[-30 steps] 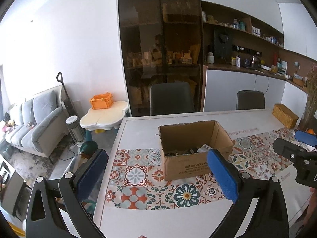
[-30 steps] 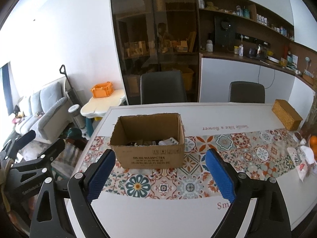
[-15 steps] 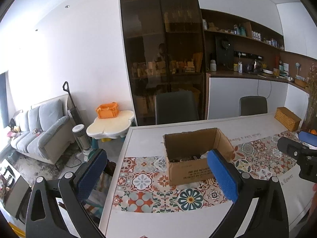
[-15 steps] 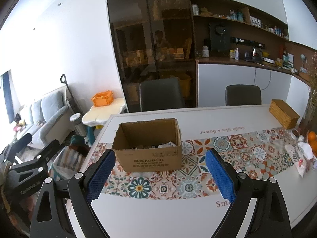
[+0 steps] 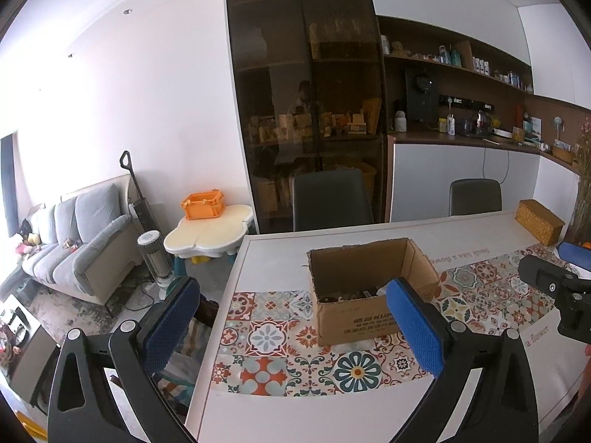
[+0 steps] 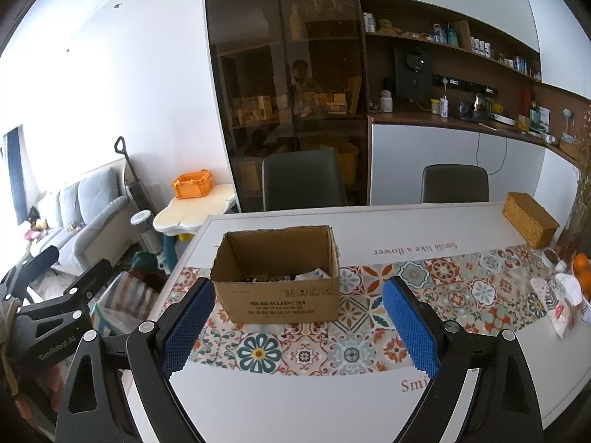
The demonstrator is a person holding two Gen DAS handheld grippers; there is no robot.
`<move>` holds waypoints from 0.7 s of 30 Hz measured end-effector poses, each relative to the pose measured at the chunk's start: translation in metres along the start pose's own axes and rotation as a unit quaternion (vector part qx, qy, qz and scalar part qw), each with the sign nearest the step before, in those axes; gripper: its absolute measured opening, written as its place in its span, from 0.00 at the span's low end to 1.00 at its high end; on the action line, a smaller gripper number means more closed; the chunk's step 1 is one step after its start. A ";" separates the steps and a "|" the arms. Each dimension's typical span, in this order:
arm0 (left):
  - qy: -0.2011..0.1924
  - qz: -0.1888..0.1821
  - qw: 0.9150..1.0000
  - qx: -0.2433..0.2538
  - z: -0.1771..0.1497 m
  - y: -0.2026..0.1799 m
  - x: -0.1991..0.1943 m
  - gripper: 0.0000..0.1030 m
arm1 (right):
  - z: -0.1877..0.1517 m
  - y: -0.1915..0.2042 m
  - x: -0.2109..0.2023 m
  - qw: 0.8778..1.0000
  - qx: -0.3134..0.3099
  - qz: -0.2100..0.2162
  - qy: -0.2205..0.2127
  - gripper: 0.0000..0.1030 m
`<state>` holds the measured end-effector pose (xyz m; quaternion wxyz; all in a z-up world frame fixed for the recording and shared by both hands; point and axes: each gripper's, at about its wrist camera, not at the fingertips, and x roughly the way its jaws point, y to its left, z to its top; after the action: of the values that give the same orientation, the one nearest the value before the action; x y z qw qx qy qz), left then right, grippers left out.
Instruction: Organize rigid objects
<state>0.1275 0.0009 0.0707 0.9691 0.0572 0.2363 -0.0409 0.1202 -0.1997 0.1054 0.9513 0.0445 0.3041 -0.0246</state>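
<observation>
In the left wrist view, the left gripper (image 5: 291,326) is held above the near edge of the table (image 5: 280,409), its jaws spread wide and nothing between the blue pads (image 5: 413,326). The cardboard box (image 5: 373,295) stands open-topped on the patterned mat (image 5: 266,336), just ahead and slightly right of the gripper. Small items are seen low inside the box, but they are too small and shaded to be named. At the right edge part of the right gripper (image 5: 554,288) is seen, held well clear of the box.

In the right wrist view, the right gripper (image 6: 297,326) is also wide open and empty, and is pointed almost squarely at the box (image 6: 279,277). The contents are glimpsed over the front wall: dark pieces and something pale, perhaps paper. A woven box (image 6: 530,223) stands at the far right of the table, and pale packets (image 6: 557,301) and oranges (image 6: 581,269) lie at the right edge.

Whether things are being taken out of the box or have been gathered into it cannot be settled from this scene. Either way, the box is best entered from above, with the fingers kept clear of the cardboard walls so that it is not pushed along the mat
</observation>
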 end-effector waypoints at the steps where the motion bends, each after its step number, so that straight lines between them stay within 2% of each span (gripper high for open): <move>1: 0.000 0.000 1.000 -0.001 -0.001 0.001 0.000 1.00 | 0.000 0.001 0.000 1.000 -0.001 -0.001 0.001 0.90; 21: 0.000 0.003 1.000 0.001 -0.004 0.001 0.001 1.00 | 0.000 0.000 -0.001 1.000 -0.001 -0.005 0.002 0.90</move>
<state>0.1268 0.0020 0.0671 0.9692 0.0583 0.2360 -0.0382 0.1195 -0.1998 0.1054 0.9507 0.0422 0.3059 -0.0287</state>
